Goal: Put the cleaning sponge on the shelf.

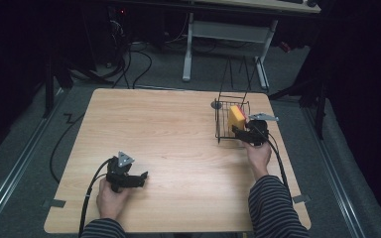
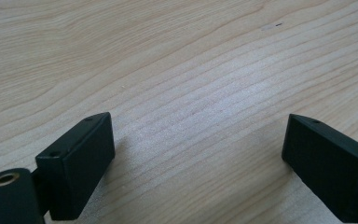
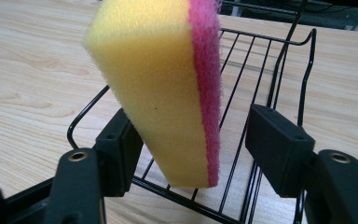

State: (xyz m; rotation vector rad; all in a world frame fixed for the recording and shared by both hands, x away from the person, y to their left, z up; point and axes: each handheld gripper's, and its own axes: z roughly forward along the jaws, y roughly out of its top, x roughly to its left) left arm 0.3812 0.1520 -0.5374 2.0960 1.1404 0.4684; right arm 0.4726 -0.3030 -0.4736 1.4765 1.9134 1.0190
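Right gripper (image 3: 193, 144) jaws spread, left one touching yellow-pink sponge (image 3: 168, 88), right one apart; sponge stands tilted in black wire basket (image 3: 279, 60) at table's (image 1: 178, 129) far right. Left gripper (image 2: 198, 163) spread wide over bare wood. Judged step: sponge placed, release underway. Next: withdraw clear of wires.

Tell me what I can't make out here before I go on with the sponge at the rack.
- Sponge: right gripper view cuts off its top; its lower end hides what it rests on.
- Right gripper: its jaws stand apart, a gap beside the pink face; the sponge hides any contact at the other jaw.
- Wire rack: high view too small to show its floor.
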